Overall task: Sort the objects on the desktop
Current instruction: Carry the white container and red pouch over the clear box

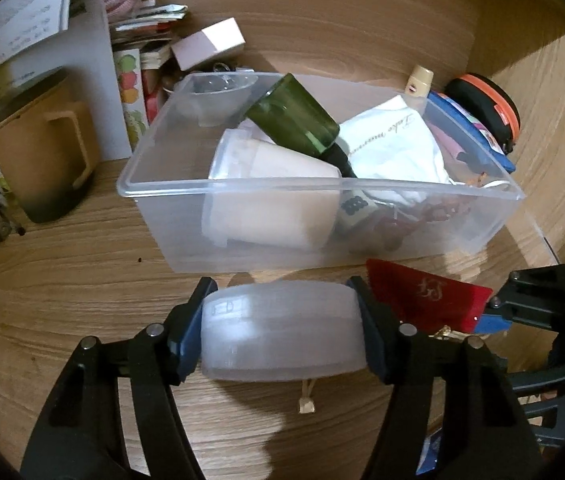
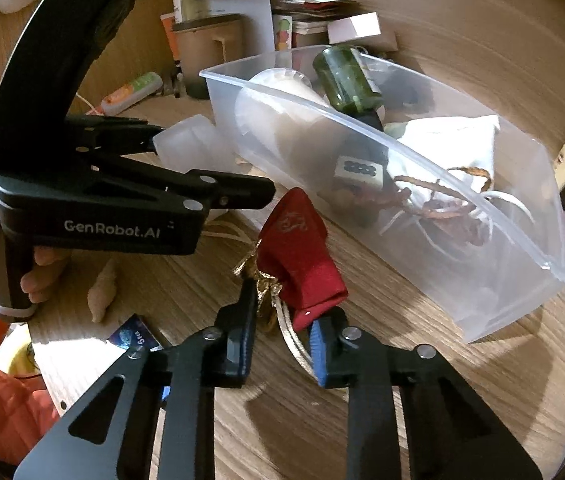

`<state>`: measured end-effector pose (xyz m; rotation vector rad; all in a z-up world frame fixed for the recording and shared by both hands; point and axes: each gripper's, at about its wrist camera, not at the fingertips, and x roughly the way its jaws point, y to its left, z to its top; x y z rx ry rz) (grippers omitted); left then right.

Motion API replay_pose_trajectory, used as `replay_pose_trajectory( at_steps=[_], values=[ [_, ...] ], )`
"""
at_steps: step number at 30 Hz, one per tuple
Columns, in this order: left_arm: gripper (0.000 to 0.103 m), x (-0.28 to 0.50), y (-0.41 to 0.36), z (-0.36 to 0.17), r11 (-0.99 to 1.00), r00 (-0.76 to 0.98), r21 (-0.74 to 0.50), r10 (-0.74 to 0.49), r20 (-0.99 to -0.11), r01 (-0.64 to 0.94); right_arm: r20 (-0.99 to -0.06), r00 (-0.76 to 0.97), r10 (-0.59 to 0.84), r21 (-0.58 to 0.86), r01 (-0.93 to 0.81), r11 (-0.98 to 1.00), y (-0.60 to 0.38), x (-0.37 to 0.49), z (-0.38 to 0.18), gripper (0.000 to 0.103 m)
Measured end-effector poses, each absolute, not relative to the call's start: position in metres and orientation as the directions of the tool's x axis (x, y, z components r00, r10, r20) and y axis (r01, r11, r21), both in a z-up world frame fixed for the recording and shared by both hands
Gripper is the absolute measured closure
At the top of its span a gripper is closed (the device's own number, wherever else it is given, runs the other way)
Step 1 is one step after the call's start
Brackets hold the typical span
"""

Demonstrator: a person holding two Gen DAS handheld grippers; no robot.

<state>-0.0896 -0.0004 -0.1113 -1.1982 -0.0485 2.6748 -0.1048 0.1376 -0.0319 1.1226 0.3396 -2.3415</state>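
Note:
My left gripper (image 1: 282, 320) is shut on a round translucent white plastic jar (image 1: 282, 332), held just in front of the clear plastic bin (image 1: 242, 188). The jar also shows in the right wrist view (image 2: 190, 144), beside the bin (image 2: 402, 148). My right gripper (image 2: 282, 320) is shut on a red fabric pouch (image 2: 298, 248) with gold trim and white cords, held above the table near the bin's front. The pouch shows in the left wrist view (image 1: 426, 296). The bin holds a green bottle (image 1: 294, 120), a white cup (image 1: 270, 204), a white cloth (image 1: 394, 148), a mahjong tile (image 2: 358, 170) and brown cords.
A tan jug (image 1: 42, 148), papers and small boxes crowd the back left. A blue pouch (image 1: 470, 128) and an orange-rimmed case (image 1: 490, 108) lie right of the bin. A seashell (image 2: 102, 292) and a small blue card box (image 2: 134, 338) lie on the wooden table.

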Motion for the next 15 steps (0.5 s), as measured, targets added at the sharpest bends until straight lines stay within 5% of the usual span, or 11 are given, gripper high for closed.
replay_pose_trajectory(
  at_steps=[15],
  values=[
    [0.038, -0.071, -0.015, -0.099, -0.985, -0.686, -0.112, 0.173, -0.707, -0.133, -0.725, -0.596, -0.344, 0.007, 0.493, -0.870, 0.159, -0.085, -0.005, 0.084]
  ],
)
